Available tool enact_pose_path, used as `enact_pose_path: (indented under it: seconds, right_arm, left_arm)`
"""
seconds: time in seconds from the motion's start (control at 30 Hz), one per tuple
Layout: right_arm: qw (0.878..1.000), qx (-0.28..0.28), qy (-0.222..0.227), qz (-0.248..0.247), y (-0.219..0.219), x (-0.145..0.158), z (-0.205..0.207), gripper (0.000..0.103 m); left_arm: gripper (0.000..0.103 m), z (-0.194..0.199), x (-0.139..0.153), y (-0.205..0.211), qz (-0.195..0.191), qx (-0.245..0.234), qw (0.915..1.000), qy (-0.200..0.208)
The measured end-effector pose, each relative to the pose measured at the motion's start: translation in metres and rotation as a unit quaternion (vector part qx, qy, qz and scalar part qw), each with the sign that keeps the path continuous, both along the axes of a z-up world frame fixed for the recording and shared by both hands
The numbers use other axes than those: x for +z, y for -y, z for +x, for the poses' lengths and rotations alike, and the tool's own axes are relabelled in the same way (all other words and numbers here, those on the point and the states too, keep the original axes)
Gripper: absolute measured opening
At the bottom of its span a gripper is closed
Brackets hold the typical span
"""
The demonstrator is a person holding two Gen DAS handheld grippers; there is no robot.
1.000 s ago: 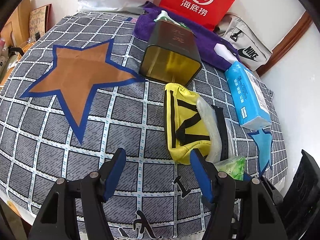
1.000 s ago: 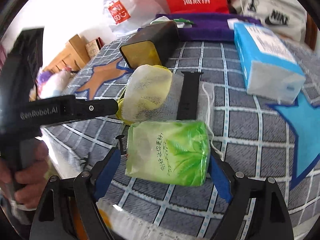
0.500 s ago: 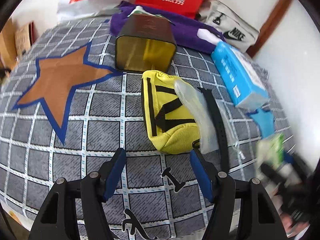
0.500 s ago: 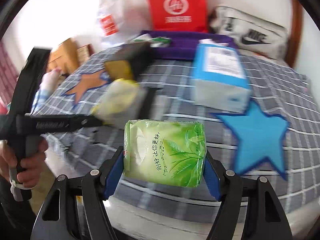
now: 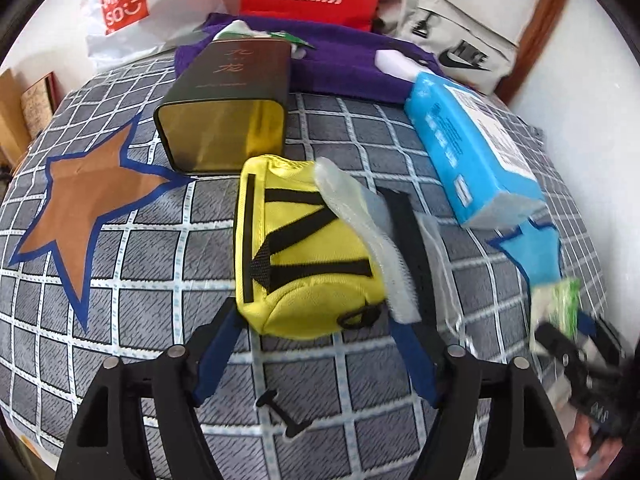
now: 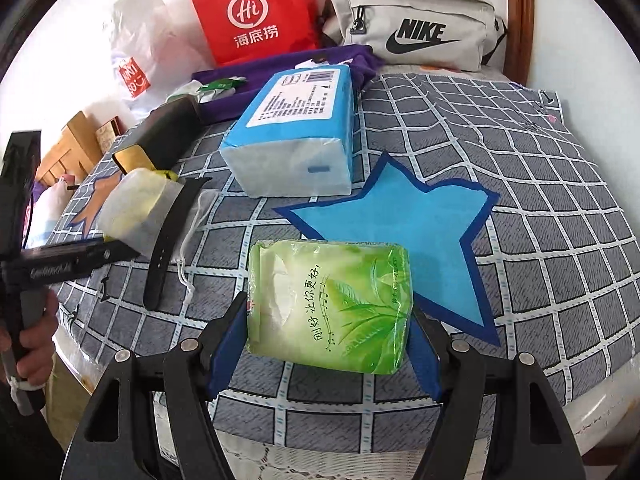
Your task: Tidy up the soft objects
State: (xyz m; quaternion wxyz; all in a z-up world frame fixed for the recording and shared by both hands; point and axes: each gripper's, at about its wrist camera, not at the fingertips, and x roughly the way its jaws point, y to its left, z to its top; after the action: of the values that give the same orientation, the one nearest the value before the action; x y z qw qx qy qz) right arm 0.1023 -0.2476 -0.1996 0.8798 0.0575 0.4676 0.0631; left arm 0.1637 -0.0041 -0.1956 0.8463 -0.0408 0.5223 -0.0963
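My right gripper (image 6: 328, 320) is shut on a green tissue pack (image 6: 332, 304) and holds it above the bed, over the near point of the blue star patch (image 6: 404, 220). The pack also shows blurred at the right in the left wrist view (image 5: 560, 304). My left gripper (image 5: 316, 336) is open, its fingers on either side of the near end of a yellow pouch (image 5: 300, 256) lying on the grid bedspread. A clear mesh bag (image 5: 360, 240) and a black strap (image 5: 408, 236) lie against the pouch's right side.
A dark tin box (image 5: 228, 108) lies on its side behind the pouch. A blue tissue pack (image 6: 296, 136) lies right of it. A purple towel (image 5: 340, 68), red bag (image 6: 256, 8), white shopping bag (image 5: 128, 12) and grey Nike bag (image 6: 416, 28) line the back. A brown star patch (image 5: 88, 200) is left.
My right gripper has carried the green pack up and to the right, toward the blue star. My left gripper has moved forward until its fingers flank the yellow pouch.
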Motion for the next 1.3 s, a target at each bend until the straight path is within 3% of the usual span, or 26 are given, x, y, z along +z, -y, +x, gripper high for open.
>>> enact_pose_path:
  seconds: [0.23, 0.43, 0.7, 1.03, 1.3]
  right_arm:
    - [1.0, 0.015, -0.006, 0.004, -0.005, -0.001, 0.003, 0.072]
    - [1.0, 0.028, -0.008, 0.002, -0.011, 0.001, 0.0, 0.072]
    - [0.999, 0.037, -0.013, -0.012, -0.016, 0.004, 0.002, 0.072]
    - [0.998, 0.053, 0.023, -0.016, -0.026, 0.046, 0.004, 0.072]
    - [0.996, 0.063, 0.055, -0.019, -0.034, 0.085, 0.023, 0.072]
  left_arm:
    - [0.078, 0.012, -0.001, 0.002, -0.009, 0.043, 0.999, 0.009]
    - [0.066, 0.006, 0.001, -0.009, -0.023, 0.042, 0.9987, 0.015]
    - [0.065, -0.014, 0.012, -0.038, -0.03, 0.066, 0.9973, 0.012]
    - [0.065, -0.026, 0.05, -0.067, -0.055, 0.087, 0.9937, 0.045]
    - [0.065, -0.014, 0.085, -0.079, -0.065, 0.091, 0.9909, 0.075]
